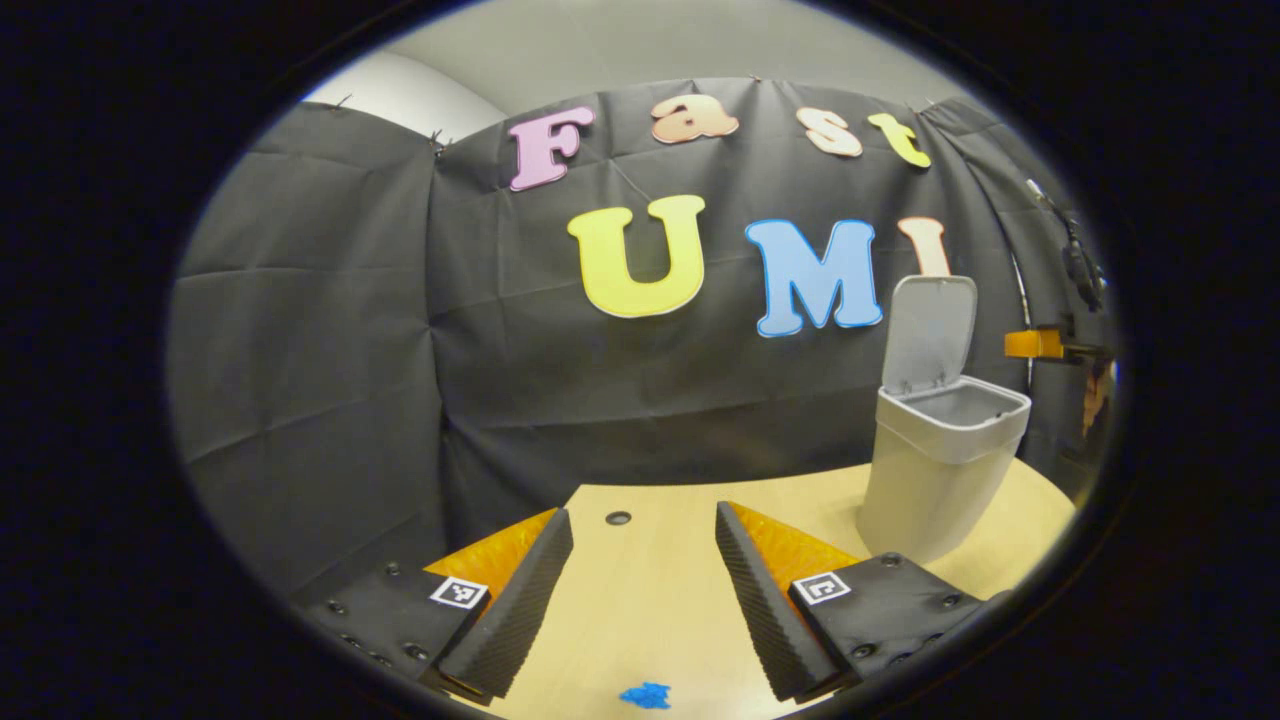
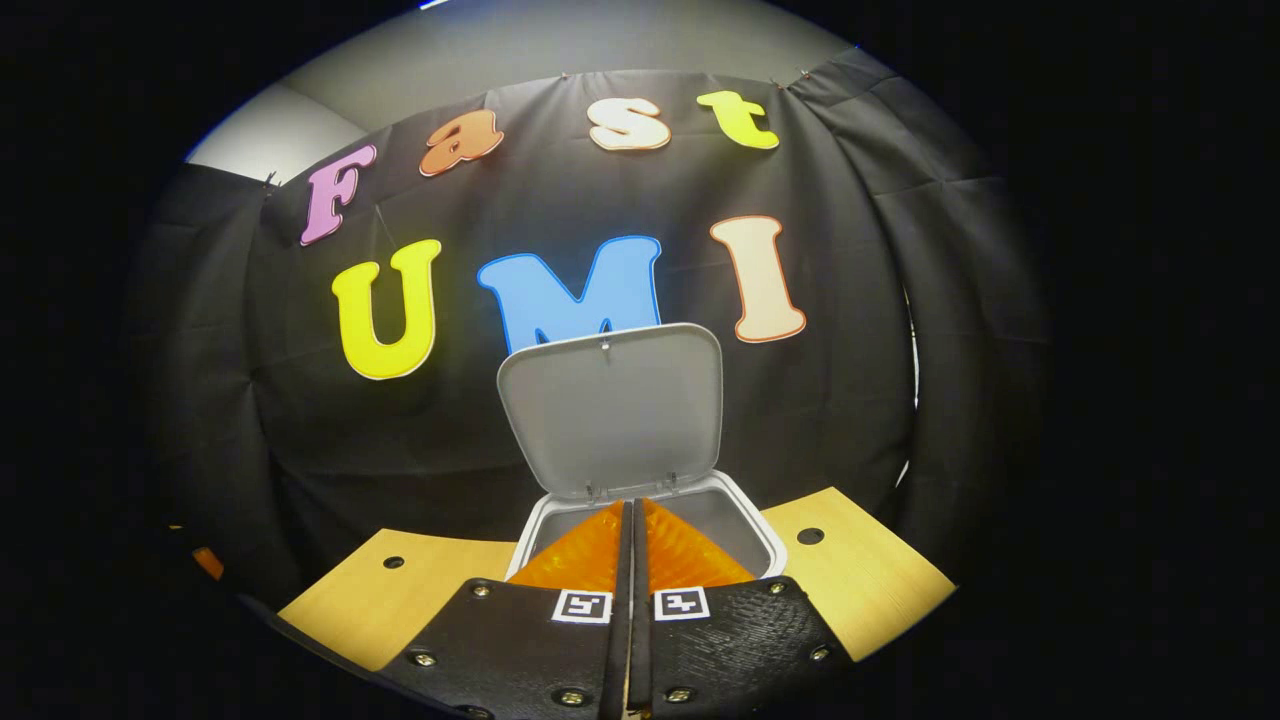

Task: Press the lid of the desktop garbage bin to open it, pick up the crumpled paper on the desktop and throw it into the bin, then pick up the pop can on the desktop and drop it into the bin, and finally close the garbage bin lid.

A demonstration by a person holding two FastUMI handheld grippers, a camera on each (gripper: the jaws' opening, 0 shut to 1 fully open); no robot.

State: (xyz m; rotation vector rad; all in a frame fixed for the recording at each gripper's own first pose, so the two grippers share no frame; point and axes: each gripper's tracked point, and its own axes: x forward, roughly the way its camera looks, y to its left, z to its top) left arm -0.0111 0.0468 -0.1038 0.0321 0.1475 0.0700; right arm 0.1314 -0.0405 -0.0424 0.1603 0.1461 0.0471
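Observation:
The grey desktop bin [image 1: 935, 470] stands on the wooden table at the right of the left gripper view, its lid [image 1: 930, 330] raised upright. My left gripper [image 1: 642, 515] hovers low over the table, open, with nothing between its fingers. In the right gripper view the bin's open mouth [image 2: 730, 530] lies just ahead and below, and the lid [image 2: 612, 408] stands up behind it. My right gripper [image 2: 632, 508] is above the near rim of the opening, its fingers pressed together with nothing visible between them.
The wooden table [image 1: 650, 610] has a small round hole [image 1: 618, 518] and a blue mark [image 1: 645, 695] near its front edge. The black cloth wall stands close behind the bin. A small orange and black piece [image 1: 1035, 343] shows right of the lid.

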